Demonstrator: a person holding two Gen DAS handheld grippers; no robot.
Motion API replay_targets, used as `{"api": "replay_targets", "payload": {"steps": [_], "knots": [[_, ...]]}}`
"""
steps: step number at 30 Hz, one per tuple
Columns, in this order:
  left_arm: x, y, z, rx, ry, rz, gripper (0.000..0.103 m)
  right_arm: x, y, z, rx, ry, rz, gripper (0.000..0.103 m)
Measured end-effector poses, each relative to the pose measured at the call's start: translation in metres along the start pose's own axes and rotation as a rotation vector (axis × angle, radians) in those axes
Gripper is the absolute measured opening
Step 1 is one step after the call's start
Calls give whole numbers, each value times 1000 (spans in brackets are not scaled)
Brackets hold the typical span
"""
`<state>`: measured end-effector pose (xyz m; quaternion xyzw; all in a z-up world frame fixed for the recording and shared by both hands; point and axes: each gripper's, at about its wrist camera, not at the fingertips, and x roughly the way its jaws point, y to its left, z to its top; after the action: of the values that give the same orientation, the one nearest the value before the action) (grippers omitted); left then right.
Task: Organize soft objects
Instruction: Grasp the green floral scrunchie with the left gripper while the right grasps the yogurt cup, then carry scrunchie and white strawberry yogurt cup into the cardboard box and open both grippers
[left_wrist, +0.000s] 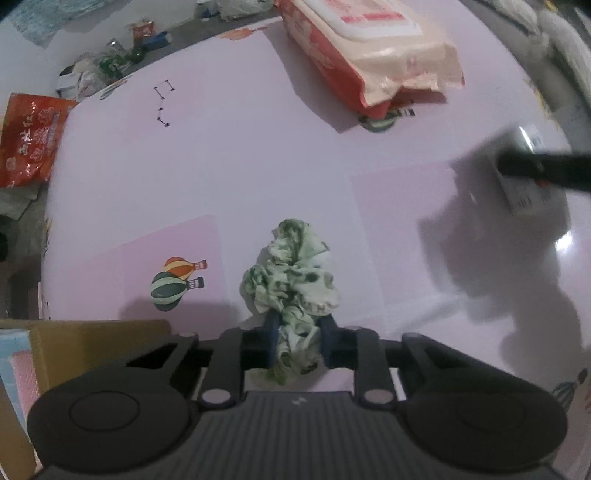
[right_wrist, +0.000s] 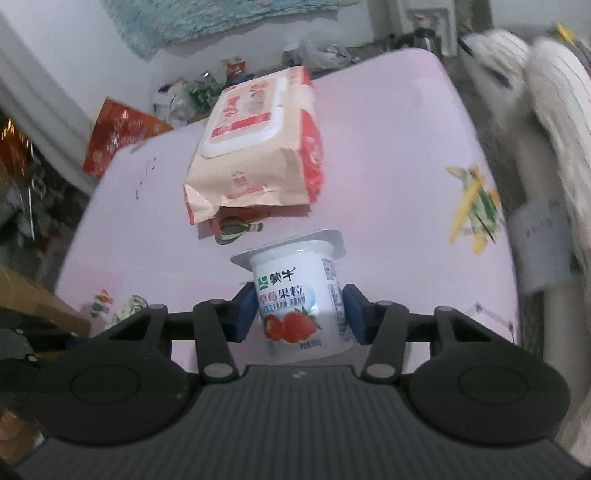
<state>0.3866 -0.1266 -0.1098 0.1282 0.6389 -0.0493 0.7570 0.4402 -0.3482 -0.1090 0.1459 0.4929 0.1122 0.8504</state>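
A crumpled green-and-white patterned cloth (left_wrist: 291, 280) lies on the pink table (left_wrist: 258, 166), and my left gripper (left_wrist: 299, 325) is shut on its near end, both blue pads pinching the fabric from above. In the right wrist view a white strawberry yogurt cup (right_wrist: 295, 284) stands between the blue pads of my right gripper (right_wrist: 299, 310), which press on its two sides. That gripper and the cup show blurred at the right edge of the left wrist view. A large peach and red pack of wet wipes (right_wrist: 258, 140) lies further back on the table.
A cardboard box (left_wrist: 92, 343) stands at the table's near left edge. A red snack bag (left_wrist: 29, 140) and loose clutter (left_wrist: 103, 70) lie beyond the far left edge. White striped fabric (right_wrist: 554, 110) hangs past the table's right side. Balloon and plane stickers mark the tabletop.
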Motion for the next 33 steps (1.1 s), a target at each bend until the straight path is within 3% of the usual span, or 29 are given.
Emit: {"api": "replay_targets", "payload": {"steps": [5,14,19,24,30,33], "knots": [[-33,4,-7,-34,-75,-39,19,-29,-17,-21,84,-14,31,48],[-162,12,-51,-78,-313,-156,19,-137,-27,-77,162,-101,120,48],[-231,24,-115,-65,-463,-244,19,-205,-23,-131,174,-156,169,48],[-271,64,-187,-96,-555,-246,19,-249,-15,-195,203,-178,271,48],[-274,127,-274,-206,-582,-202,19,-265,8,-255,256,-173,438,48],[-251,155,-305,-267,-532,-188,19,-263,26,-275,254,-164,503,48]]}}
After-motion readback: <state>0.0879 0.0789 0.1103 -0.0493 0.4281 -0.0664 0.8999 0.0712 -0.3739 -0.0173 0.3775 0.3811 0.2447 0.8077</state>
